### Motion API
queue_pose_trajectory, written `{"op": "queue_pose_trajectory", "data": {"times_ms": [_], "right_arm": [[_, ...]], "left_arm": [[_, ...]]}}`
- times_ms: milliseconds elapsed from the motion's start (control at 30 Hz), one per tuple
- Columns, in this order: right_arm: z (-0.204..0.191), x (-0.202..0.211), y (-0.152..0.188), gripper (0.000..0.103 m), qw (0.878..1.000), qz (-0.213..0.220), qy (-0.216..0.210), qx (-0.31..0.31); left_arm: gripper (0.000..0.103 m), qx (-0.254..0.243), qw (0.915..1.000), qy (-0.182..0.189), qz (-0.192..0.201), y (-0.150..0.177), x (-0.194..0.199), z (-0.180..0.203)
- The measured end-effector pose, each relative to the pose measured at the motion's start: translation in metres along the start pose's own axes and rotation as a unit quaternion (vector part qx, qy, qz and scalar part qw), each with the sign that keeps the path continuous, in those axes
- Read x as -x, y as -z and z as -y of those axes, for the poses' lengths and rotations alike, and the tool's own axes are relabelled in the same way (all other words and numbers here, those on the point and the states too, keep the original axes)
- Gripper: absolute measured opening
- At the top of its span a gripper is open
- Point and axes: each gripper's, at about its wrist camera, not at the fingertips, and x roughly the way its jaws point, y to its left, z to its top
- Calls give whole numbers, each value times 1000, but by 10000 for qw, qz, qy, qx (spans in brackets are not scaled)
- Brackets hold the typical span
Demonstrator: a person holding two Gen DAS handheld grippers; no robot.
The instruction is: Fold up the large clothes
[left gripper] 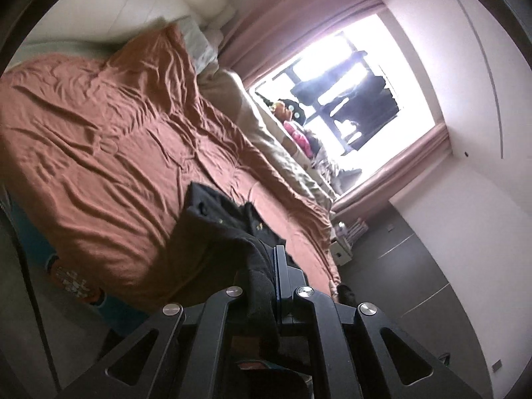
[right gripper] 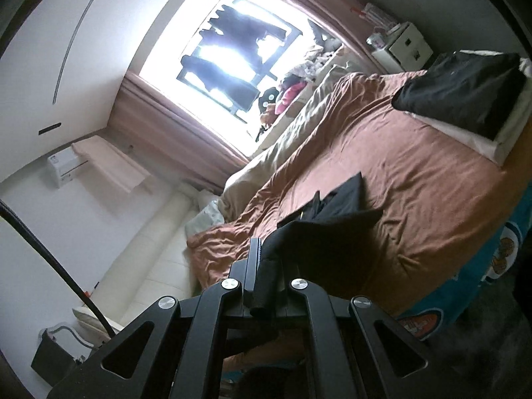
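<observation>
My left gripper [left gripper: 266,266] has its two fingers pinched on a fold of the black jacket [left gripper: 216,229], and I can see the dark cloth bunched up between them. My right gripper [right gripper: 264,266] is pinching another edge of the same black jacket [right gripper: 332,219], with a rolled bit of cloth squeezed between its fingers. The jacket hangs from both grippers, and its far part lies on the brown bedsheet [left gripper: 116,133], near the middle of the bed. Through the left camera I can see little gold buttons on the jacket. The brown bedsheet [right gripper: 415,183] is full of wrinkles. In the right view, a folded black garment [right gripper: 465,93] sits on a white pillow [right gripper: 492,143] at the far corner of the bed, well apart from the jacket I hold. A beige blanket [right gripper: 282,153] is bunched along the side of the bed next to the bright window [right gripper: 216,50]. Pink curtains [left gripper: 299,23] hang around the window. A small white nightstand [right gripper: 405,46] stands past the bed, near the wall.
</observation>
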Motion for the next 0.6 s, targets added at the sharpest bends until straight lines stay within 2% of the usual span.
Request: {"op": "queue_pose_trajectory", "data": {"times_ms": [133, 267, 400, 600], "right_arm": [[-8, 9, 10, 0, 10000, 53, -24, 6], [-7, 10, 13, 0, 9999, 109, -102, -54], [-2, -3, 7, 0, 9998, 173, -32, -20], [7, -40, -12, 1, 9998, 139, 130, -27]], "left_arm": [[4, 13, 9999, 62, 140, 1, 24, 12], [4, -72, 9998, 58, 154, -3, 31, 24], [4, -165, 9997, 5, 158, -9, 20, 28], [4, -83, 9999, -65, 56, -29, -23, 23]]}}
